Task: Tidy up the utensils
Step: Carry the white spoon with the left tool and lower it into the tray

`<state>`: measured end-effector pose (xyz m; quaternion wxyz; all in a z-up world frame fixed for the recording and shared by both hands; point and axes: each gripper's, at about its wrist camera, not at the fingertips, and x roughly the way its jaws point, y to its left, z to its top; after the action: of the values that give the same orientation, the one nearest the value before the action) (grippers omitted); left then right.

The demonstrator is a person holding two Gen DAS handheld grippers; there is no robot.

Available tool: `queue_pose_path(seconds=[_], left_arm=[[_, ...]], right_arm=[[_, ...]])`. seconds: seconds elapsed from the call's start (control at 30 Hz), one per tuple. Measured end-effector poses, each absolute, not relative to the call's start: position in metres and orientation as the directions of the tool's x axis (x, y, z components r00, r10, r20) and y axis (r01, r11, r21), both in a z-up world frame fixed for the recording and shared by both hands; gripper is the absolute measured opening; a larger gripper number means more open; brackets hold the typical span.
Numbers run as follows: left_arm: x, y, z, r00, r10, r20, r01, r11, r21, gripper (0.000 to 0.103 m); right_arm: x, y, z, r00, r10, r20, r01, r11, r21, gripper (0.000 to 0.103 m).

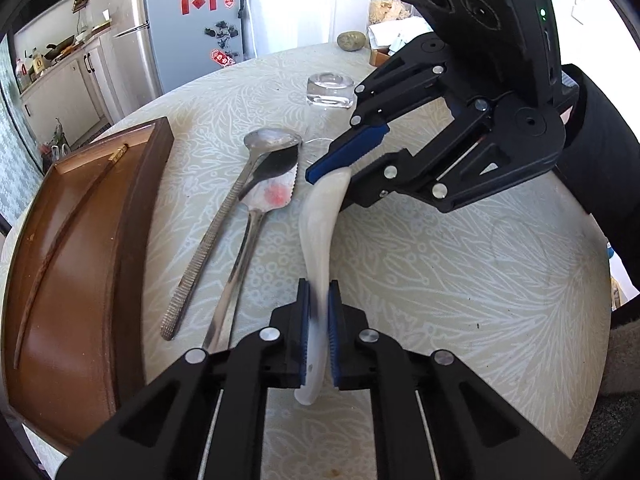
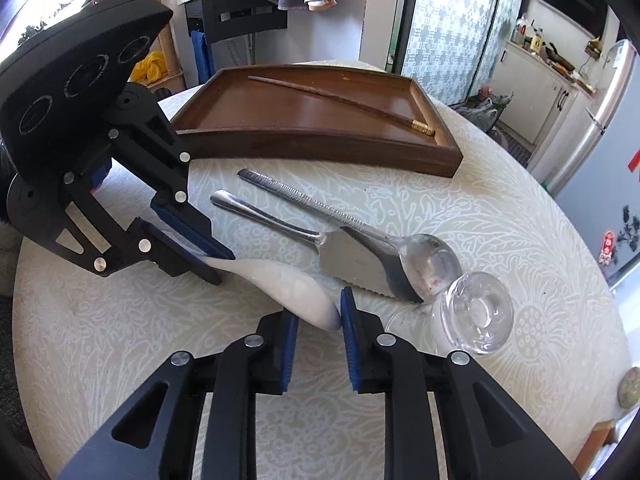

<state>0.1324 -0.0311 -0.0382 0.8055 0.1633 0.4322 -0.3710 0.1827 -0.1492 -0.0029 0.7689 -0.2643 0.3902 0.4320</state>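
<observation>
Blue-padded jaws of the left gripper (image 1: 318, 320) clamp the handle of a white ceramic soup spoon (image 1: 320, 224), held above the patterned bench (image 1: 440, 280). At the spoon's bowl end, the right gripper (image 2: 318, 344) has its jaws apart around the tip, one pad touching it; whether the other touches cannot be told. Just beside the spoon, toward the wooden tray (image 2: 312, 148), lie a serrated cake server (image 2: 352, 260) and a textured-handled metal spoon (image 2: 400, 244) crossing over the server's blade. Inside the tray rests a single brown chopstick (image 2: 340, 100) with a gold cap. The right wrist view alone shows a clear glass (image 2: 472, 316) lying on its side just beside the metal spoon's bowl; the left wrist view alone shows a magnet-covered refrigerator (image 1: 200, 24) beyond the tray.
</observation>
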Motion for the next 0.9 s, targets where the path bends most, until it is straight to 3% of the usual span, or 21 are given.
queue_pose_path(seconds=[0.53, 0.9], left_arm=[[0.133, 0.005, -0.005, 0.418, -0.498, -0.760, 0.720, 0.692, -0.057, 0.005], [0.162, 0.079, 0.011, 0.521, -0.410, -0.748, 0.620, 0.784, 0.002, 0.005]], right_arm=[[0.179, -0.122, 0.047, 0.419, 0.467, -0.779, -0.864, 0.468, -0.185, 0.012], [0.228, -0.036, 0.062, 0.425, 0.499, -0.755, -0.878, 0.432, -0.208, 0.010]])
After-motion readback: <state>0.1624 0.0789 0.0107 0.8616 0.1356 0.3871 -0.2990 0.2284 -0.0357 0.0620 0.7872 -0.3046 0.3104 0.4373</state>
